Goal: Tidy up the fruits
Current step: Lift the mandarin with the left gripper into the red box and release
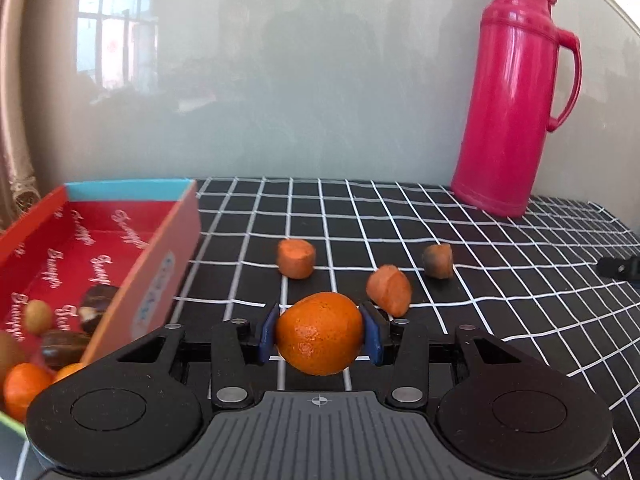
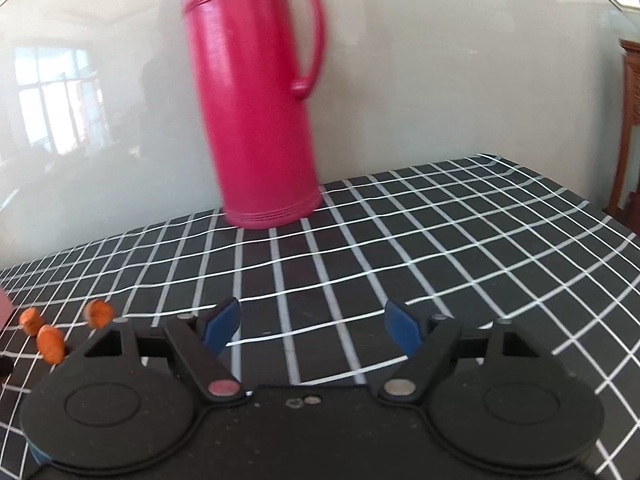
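My left gripper (image 1: pixel 319 334) is shut on a small orange (image 1: pixel 319 334), its blue pads pressing both sides, a little above the checked cloth. Left of it stands a red box (image 1: pixel 168 264) holding oranges (image 1: pixel 24 388), chestnuts (image 1: pixel 64 346) and a small green fruit (image 1: pixel 38 316). Three carrot pieces lie on the cloth beyond the orange: one (image 1: pixel 296 258) in the middle, one (image 1: pixel 390 290) closer, one (image 1: pixel 438 260) further right. In the right wrist view my right gripper (image 2: pixel 312 326) stands open over bare cloth, and the carrot pieces (image 2: pixel 50 344) show at its far left.
A tall pink thermos jug (image 1: pixel 516 96) (image 2: pixel 256 96) stands at the back of the table against a glossy pale wall. A black cloth with a white grid (image 2: pixel 360 272) covers the table. A small dark object (image 1: pixel 618 266) lies at the right edge in the left wrist view.
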Demonstrator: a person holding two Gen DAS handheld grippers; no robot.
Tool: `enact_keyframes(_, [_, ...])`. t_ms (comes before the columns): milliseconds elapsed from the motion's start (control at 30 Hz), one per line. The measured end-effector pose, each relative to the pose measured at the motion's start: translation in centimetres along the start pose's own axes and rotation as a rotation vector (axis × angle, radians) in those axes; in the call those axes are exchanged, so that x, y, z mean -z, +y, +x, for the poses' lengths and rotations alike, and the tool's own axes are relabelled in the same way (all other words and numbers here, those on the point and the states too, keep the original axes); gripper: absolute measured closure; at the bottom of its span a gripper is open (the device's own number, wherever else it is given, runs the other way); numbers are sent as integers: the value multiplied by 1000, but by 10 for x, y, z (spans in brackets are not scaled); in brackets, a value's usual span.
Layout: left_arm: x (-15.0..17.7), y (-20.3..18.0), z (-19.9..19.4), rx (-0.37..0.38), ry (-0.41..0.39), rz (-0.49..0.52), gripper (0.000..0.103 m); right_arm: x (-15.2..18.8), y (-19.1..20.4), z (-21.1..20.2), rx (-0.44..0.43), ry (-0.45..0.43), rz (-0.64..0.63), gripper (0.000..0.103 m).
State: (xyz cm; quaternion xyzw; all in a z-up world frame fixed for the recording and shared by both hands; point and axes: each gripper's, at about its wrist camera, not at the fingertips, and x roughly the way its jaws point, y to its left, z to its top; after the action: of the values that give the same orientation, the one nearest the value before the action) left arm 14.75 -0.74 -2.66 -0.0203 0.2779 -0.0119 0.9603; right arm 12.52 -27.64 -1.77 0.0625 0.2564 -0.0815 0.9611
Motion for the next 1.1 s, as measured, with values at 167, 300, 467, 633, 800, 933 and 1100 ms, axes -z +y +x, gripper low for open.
enact_keyframes(167, [-1,15,-20,-21,-38,-3,60,2,13,-4,-17,0,-14,24])
enact_keyframes(300, [-5,33,-36,-44,-82,-12,60,4,21,-3,-19,7,-19,24])
enact_keyframes(467, [-7,59,-52,-68,-108,-45,60,5,34,-3,-29,14,-26,24])
enact_keyframes(633, [-5,83,-65,-110,-125,-57,60,8,59,-5,-65,17,-55,24])
enact_keyframes(800, [-3,114,-69,-180,-124,-85,60,11,87,-3,-105,23,-71,24])
enact_keyframes(933, [2,132,-70,-218,-115,-91,60,13,106,-2,-132,26,-84,24])
enact_keyframes(1100, [7,152,-69,-257,-99,-105,60,16,124,-1,-154,33,-100,24])
